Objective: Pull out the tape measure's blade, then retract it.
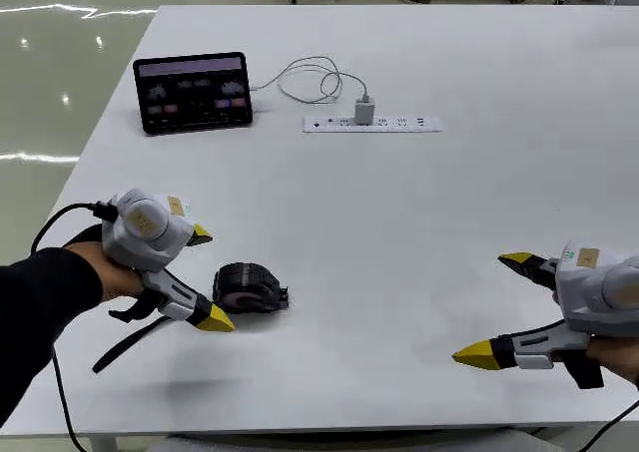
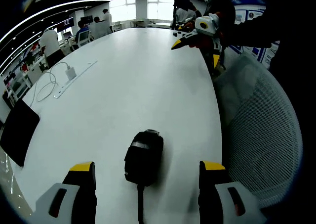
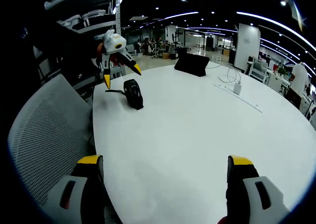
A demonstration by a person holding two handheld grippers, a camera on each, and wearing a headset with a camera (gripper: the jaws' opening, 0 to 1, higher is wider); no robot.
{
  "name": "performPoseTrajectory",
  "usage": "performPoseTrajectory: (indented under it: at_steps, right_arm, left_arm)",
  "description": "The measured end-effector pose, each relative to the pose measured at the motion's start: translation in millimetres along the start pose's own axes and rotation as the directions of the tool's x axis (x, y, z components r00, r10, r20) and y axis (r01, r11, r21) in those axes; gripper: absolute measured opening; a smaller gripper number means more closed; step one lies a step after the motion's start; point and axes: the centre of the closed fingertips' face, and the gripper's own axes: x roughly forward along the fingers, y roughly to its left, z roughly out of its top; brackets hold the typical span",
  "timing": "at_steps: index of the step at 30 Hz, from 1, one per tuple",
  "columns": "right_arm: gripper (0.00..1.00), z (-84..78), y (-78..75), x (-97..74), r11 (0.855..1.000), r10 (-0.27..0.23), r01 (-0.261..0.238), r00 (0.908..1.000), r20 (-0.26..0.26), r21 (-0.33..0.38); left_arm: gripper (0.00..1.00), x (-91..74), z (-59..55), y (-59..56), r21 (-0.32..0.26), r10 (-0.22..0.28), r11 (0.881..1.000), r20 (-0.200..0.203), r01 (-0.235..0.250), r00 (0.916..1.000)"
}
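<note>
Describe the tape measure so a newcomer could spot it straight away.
On the white table, look at the near edge on the left, where the left gripper hangs open. The tape measure is the small black rounded case lying just ahead of its yellow-tipped jaws, far nearer than the flat tablet and white power strip.

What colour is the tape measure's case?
The tape measure is black; it shows best in the left gripper view.

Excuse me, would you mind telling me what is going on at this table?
A person holds a two-jaw gripper in each hand over a white table. The left gripper is open, with the black tape measure lying just ahead of its jaws, blade not drawn out. The right gripper is open too, well apart, holding nothing.
</note>
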Motion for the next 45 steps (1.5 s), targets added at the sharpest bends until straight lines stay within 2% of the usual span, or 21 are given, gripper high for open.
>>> performPoseTrajectory:
  at_steps: [1,6,8,10,16,21,24,26,31,32,35,38,40,42,43,45]
  right_arm:
    - [1.0,0.8,0.2,3.9,1.0,0.001,-0.001,1.0,0.001,-0.025]
    - [0.97,8.9,7.0,19.6,0.998,0.042,-0.042,0.9991,-0.001,-0.05]
    - [0.97,10.7,2.8,25.8,0.997,0.054,-0.054,0.9985,-0.004,-0.055]
    - [0.96,15.4,3.1,31.9,0.995,0.068,-0.068,0.9977,-0.004,-0.069]
    - [0.92,25.3,7.1,53.8,0.99,0.107,-0.108,0.9942,-0.006,-0.096]
    - [0.89,38.0,18.3,72.6,0.98,0.149,-0.149,0.9888,-0.011,-0.132]
    - [0.86,46.5,26.1,84.7,0.972,0.181,-0.181,0.9834,-0.01,-0.148]
    - [0.84,52.6,31.0,95.0,0.967,0.198,-0.198,0.9801,-0.011,-0.163]
    - [0.76,65.3,42.9,120.3,0.952,0.238,-0.237,0.971,-0.019,-0.195]
    - [0.75,67.7,45.4,128.1,0.948,0.245,-0.244,0.9693,-0.022,-0.205]
    - [0.68,71.5,54.4,148.4,0.938,0.272,-0.275,0.9614,-0.042,-0.21]
    - [0.62,71.2,60.6,166.8,0.929,0.285,-0.291,0.9568,-0.058,-0.23]
    - [0.55,63.9,62.7,178.0,0.92,0.287,-0.304,0.9522,-0.104,-0.248]
    - [0.48,61.9,65.7,189.9,0.917,0.289,-0.307,0.9512,-0.107,-0.254]
    - [0.48,58.4,70.1,194.5,0.919,0.305,-0.327,0.9437,-0.127,-0.22]
    - [0.46,58.9,70.4,202.6,0.917,0.296,-0.321,0.9456,-0.135,-0.237]
  left_arm:
    - [0.8,3.8,-0.9,-0.3,0.021,-0.011,1.0,-0.02,0.012,0.9997]
    - [0.72,18.4,-1.5,-2.3,0.092,-0.052,0.994,-0.082,0.06,0.9953]
    - [0.67,23.8,-1.6,-2.4,0.106,-0.067,0.991,-0.104,0.078,0.9923]
    - [0.61,28.6,-1.2,-0.9,0.136,-0.07,0.987,-0.121,0.086,0.9901]
    - [0.46,38.3,1.0,2.9,0.152,-0.077,0.983,-0.142,0.099,0.9868]
    - [0.37,39.9,3.0,2.1,0.162,-0.098,0.979,-0.148,0.121,0.9842]
    - [0.32,40.8,0.8,-2.7,0.18,-0.126,0.971,-0.16,0.154,0.9791]
    - [0.32,40.7,0.7,-2.4,0.207,-0.119,0.967,-0.158,0.15,0.9803]
    - [0.31,40.0,0.4,-3.4,0.218,-0.128,0.963,-0.146,0.158,0.9809]
    - [0.31,40.4,0.6,-1.5,0.207,-0.126,0.966,-0.144,0.154,0.9816]
    - [0.31,41.4,0.1,-0.8,0.222,-0.126,0.962,-0.152,0.159,0.9802]
    - [0.31,41.6,-1.5,-0.3,0.231,-0.136,0.958,-0.148,0.168,0.9795]
    - [0.31,41.6,-1.5,-0.6,0.231,-0.145,0.957,-0.139,0.175,0.9795]
    - [0.31,42.4,-0.7,-1.1,0.219,-0.149,0.96,-0.131,0.175,0.9802]
    - [0.31,42.8,-0.6,-1.4,0.214,-0.147,0.961,-0.132,0.173,0.9803]
    - [0.31,43.2,-0.8,-0.6,0.214,-0.144,0.962,-0.134,0.171,0.9804]
